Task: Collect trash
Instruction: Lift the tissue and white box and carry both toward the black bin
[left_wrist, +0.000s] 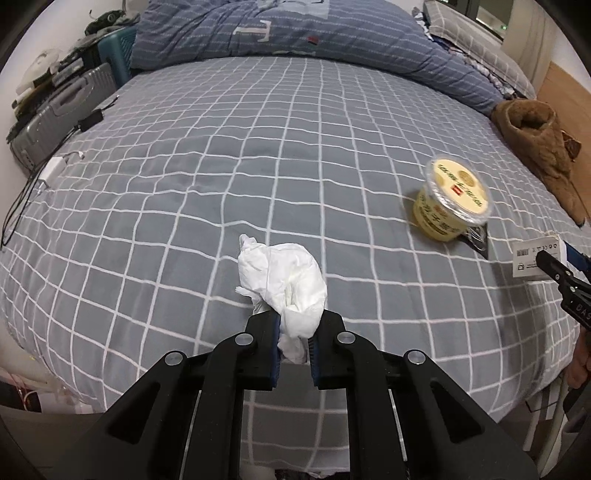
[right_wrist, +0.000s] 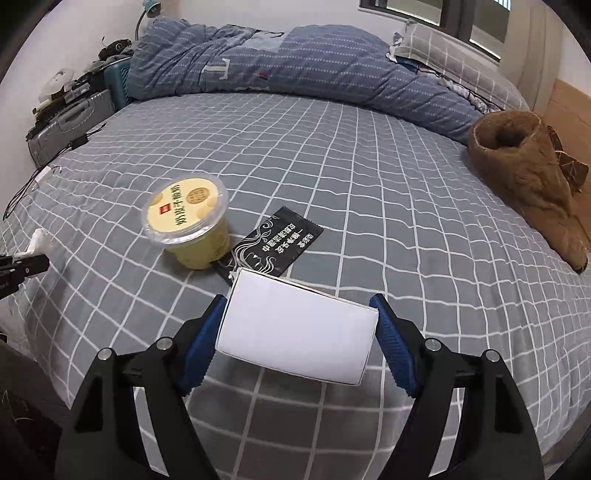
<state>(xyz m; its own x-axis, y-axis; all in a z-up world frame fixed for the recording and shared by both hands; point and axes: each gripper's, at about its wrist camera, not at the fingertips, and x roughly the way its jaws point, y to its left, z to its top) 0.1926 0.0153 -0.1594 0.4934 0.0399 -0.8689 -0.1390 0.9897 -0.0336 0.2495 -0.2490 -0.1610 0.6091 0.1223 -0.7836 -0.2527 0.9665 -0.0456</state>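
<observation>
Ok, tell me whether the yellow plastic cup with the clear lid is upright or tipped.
Upright: the yellow plastic cup stands on its base on the grey checked bedsheet, lid on top.

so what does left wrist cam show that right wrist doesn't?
Left wrist only: the full crumpled white tissue clamped in the left gripper, plus the printed barcode face of the white cardboard box.

Right wrist only: the box's plain white face between the right gripper pads, and nearly all of the black printed sachet.

Both: yellow lidded plastic cup, brown fleece garment, grey checked bedsheet.
</observation>
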